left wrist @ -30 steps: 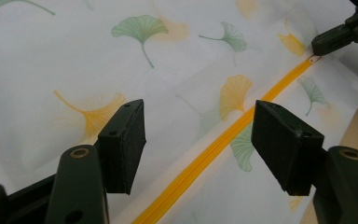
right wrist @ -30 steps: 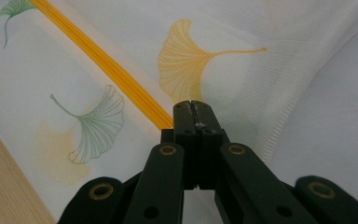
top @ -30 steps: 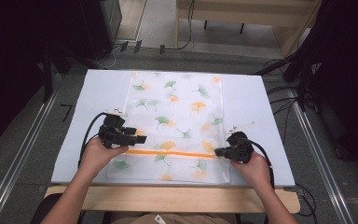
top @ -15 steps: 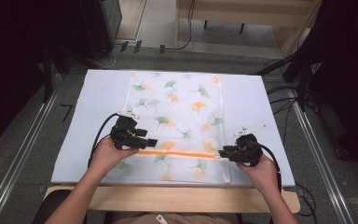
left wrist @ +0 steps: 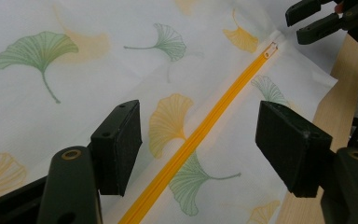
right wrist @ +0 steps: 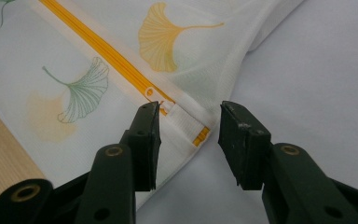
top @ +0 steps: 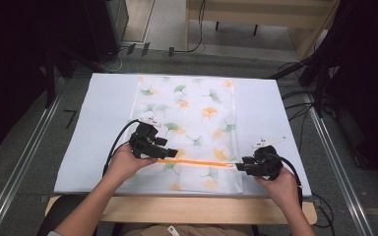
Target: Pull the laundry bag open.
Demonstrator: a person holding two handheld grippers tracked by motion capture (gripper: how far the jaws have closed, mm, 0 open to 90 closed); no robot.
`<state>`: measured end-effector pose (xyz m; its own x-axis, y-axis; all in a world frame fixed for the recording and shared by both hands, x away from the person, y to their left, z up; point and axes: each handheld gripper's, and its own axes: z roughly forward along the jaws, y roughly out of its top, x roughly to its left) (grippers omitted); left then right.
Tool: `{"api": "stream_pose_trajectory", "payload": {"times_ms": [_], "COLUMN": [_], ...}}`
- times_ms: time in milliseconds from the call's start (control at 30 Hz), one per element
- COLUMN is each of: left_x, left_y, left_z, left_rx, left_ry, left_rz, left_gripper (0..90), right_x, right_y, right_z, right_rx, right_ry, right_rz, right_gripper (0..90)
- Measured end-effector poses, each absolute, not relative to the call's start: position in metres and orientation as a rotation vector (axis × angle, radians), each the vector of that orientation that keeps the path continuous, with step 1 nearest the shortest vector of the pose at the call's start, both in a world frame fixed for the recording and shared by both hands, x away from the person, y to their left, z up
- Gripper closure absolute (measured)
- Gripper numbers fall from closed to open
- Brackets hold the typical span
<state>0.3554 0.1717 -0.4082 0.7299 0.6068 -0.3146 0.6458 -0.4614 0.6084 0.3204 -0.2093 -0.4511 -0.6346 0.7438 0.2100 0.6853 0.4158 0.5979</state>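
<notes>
A white bag (top: pixel 189 130) with leaf prints lay flat on a pale sheet (top: pixel 93 128) on the table. The bag was long from near to far. Its orange zipper (top: pixel 197 162) ran across the near part of the bag, from left to right. So the zipper's long line went sideways, across the bag's long line.

The left gripper (top: pixel 170 154) was at the left end of the zipper. Its jaws were wide apart, one on each side of the orange line, and they held nothing. In the left gripper view the zipper (left wrist: pixel 200 140) ran between the two jaws toward the other gripper.

The right gripper (top: pixel 241 167) was at the right end of the zipper. Its jaws were apart too. In the right gripper view the small pull tab (right wrist: pixel 165 106) sat just beside the left jaw, with the white end patch (right wrist: pixel 186 122) between the jaws. Nothing was pinched yet.

The zipper looked shut all along its length. I think the work had only just begun. Both grippers were in place, but no grip was made. What was left was to pinch the bag and the tab, and then slide the tab along.
</notes>
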Motion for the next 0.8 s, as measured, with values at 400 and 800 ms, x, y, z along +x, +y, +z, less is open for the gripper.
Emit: {"api": "stream_pose_trajectory", "payload": {"times_ms": [400,800], "left_x": [0.354,0.351], "left_y": [0.149,0.129], "left_z": [-0.409,-0.416], "left_rx": [2.192,2.231], "left_ry": [0.905,0.856], "left_rz": [-0.094,-0.106], "left_gripper": [36.0,41.2], "right_x": [0.315,0.317], "right_y": [-0.212,-0.199], "right_z": [-0.459,-0.465], "right_rx": [1.287,1.270], "right_ry": [2.582,2.551], "right_rz": [0.971,0.920], "right_gripper": [61.9,65.6]}}
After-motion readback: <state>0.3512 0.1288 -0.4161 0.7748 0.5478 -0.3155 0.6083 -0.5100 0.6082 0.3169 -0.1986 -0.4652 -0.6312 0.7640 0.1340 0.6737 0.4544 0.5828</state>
